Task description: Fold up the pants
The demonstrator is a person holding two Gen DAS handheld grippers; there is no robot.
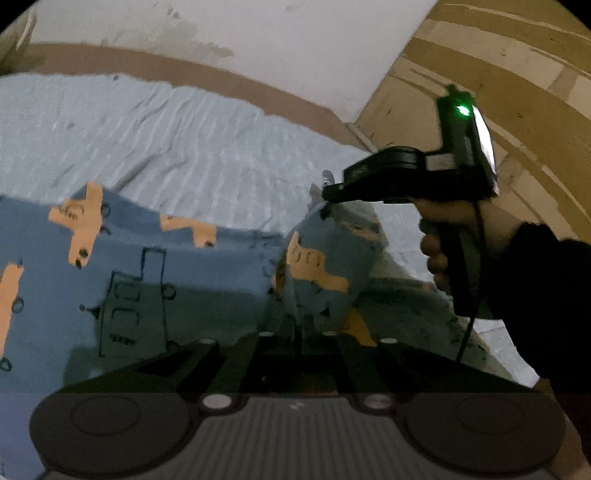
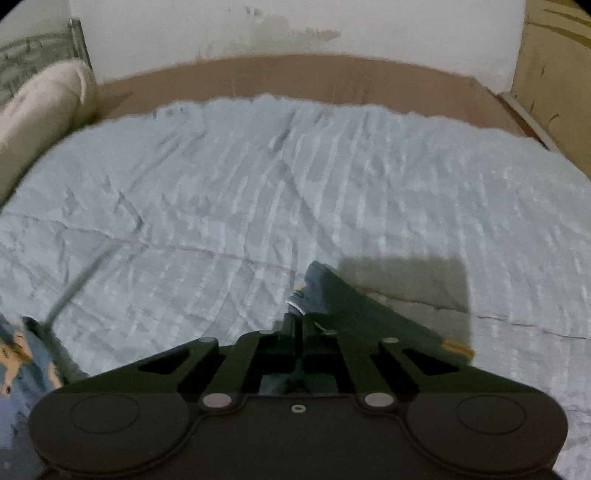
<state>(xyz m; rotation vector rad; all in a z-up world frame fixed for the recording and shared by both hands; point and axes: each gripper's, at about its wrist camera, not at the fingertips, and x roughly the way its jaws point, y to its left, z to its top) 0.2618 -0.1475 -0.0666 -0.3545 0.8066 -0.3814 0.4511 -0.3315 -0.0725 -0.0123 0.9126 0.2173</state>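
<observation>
Blue patterned pants [image 1: 155,266] lay on the pale quilted bed [image 2: 258,177] — right hand-held gripper [image 2: 298,321] clenched on a corner of the fabric, left hand-held gripper [image 1: 295,325] clenched on a raised fold, a dark sleeve [image 1: 546,295] beside it.

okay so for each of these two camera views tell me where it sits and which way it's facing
Left wrist: on the left gripper, looking down across the blue printed pants; the right gripper and the hand holding it show.
Right wrist: on the right gripper, looking over the pale bedspread towards the wall.
Shared: pants, bedspread, wall.
</observation>
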